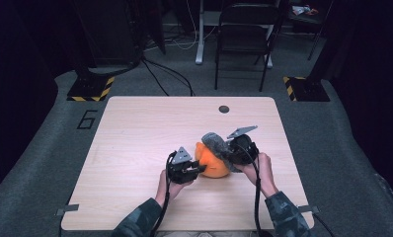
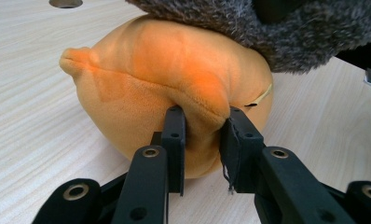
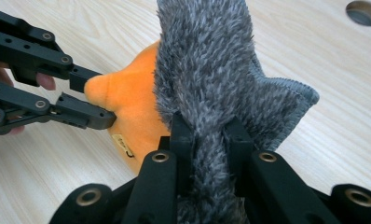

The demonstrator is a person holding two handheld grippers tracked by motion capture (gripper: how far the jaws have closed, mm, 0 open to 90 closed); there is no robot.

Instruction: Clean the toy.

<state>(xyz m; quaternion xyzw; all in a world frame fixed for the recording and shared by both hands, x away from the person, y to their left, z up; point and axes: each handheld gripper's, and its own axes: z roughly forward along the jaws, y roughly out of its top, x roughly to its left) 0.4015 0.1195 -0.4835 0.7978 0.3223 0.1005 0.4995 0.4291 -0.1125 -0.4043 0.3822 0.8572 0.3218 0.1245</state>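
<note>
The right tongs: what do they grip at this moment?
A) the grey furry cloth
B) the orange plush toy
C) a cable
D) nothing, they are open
A: the right tongs pinch a fold of the grey furry cloth between their jaws.

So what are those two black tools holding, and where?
The left tool pinches a fold of the orange plush toy; the right tool grips the grey furry cloth by its middle.

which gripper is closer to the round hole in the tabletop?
Right. The right gripper, pinching the grey fuzzy cloth, sits just below the hole; the left gripper is lower and further left.
</note>
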